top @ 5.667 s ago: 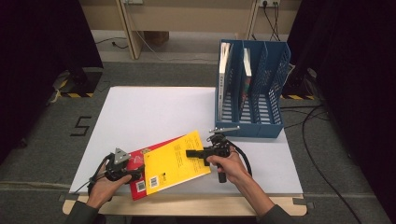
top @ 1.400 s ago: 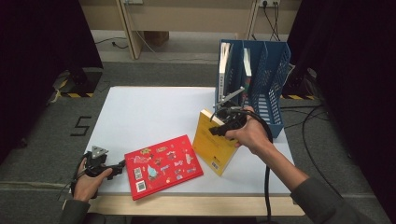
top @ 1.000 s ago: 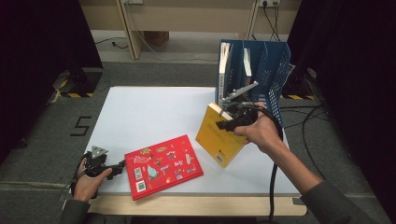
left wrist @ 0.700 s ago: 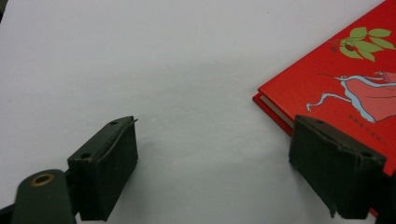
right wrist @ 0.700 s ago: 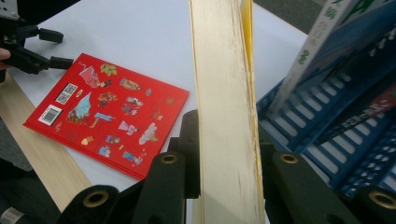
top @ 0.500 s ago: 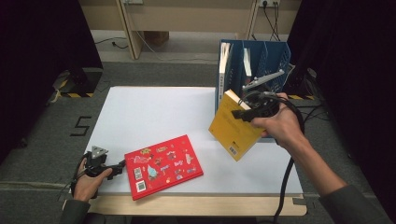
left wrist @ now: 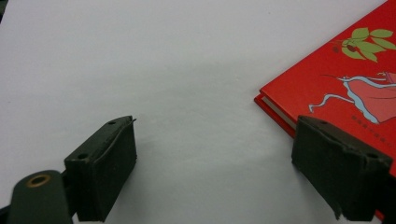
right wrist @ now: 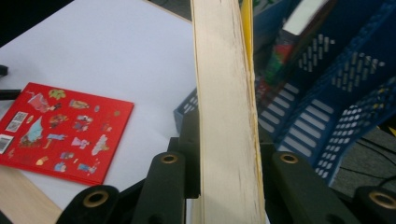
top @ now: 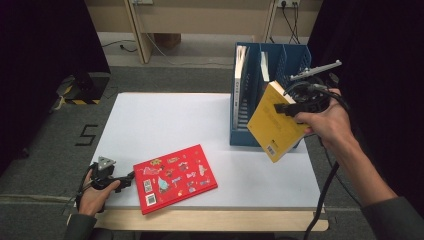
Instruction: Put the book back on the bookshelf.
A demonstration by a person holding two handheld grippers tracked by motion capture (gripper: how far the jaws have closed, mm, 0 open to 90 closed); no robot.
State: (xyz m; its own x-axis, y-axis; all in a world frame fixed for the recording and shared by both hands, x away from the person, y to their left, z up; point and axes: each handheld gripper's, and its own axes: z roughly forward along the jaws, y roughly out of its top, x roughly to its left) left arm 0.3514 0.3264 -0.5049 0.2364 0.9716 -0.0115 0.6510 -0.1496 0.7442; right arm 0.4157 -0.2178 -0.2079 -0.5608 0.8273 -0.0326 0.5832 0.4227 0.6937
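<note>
My right gripper point(top: 281, 108) clamps the yellow book point(top: 274, 122) near its upper edge, and in the right gripper view the cream page block point(right wrist: 229, 116) stands between my two black jaws, pressed from both sides. The book hangs tilted in the air, clear of the table point(top: 165, 120), its lower corner out over the table's right part, its top just in front of the blue file rack point(top: 280, 60). The rack stands at the table's far right; a white-spined book point(top: 240, 75) already stands in its leftmost slot, and the slots just behind my yellow book look open.

My left gripper point(top: 127, 180) rests low at the near left corner, its jaws wide and having just been opening, with only bare white tabletop between them. The red book point(top: 175, 177) lies flat beside it; in the left gripper view its corner point(left wrist: 327, 93) sits just past my right-hand jaw, close but not pinched. Broad white table lies free beyond the red book.
</note>
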